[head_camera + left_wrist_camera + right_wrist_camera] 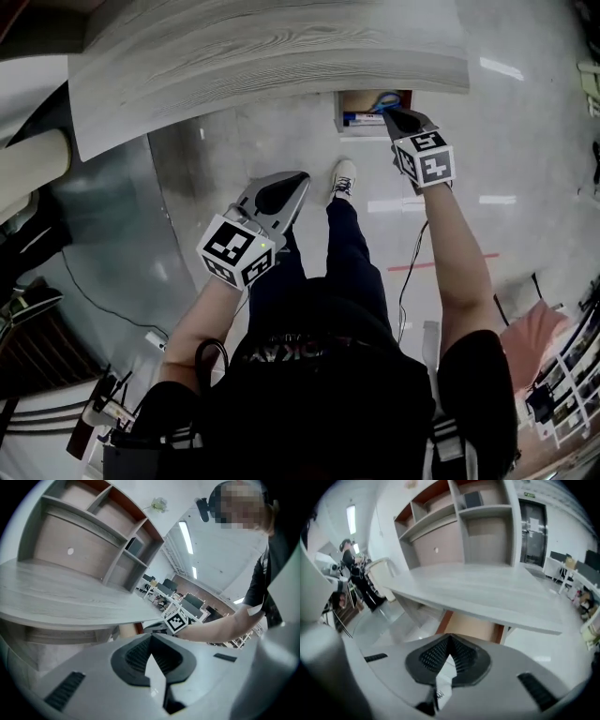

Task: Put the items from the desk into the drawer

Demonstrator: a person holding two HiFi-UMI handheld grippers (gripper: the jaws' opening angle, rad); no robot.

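Looking down from the head view, I see the left gripper [281,192] held low in front of the person's legs, above the shiny floor [525,141] and well apart from the drawer [343,112]. In the left gripper view its two jaws meet at the tips, with the ribbed pads [136,653] together and nothing between them. It points up toward the edge of the grey wooden desk [262,56], and behind the desk stands a shelf unit [93,541].

The right gripper [401,120] is stretched forward, and its tip is at the right side of the drawer, which is pulled out from under the desk. I cannot tell if the tip touches the drawer. In the right gripper view these jaws are also closed tip to tip and hold nothing.

Inside the drawer lie a blue item [385,98] and a long dark blue and white item [361,119] near the front wall; they are too small for me to name them. One white shoe [344,176] of the person stands on the floor just before the drawer.
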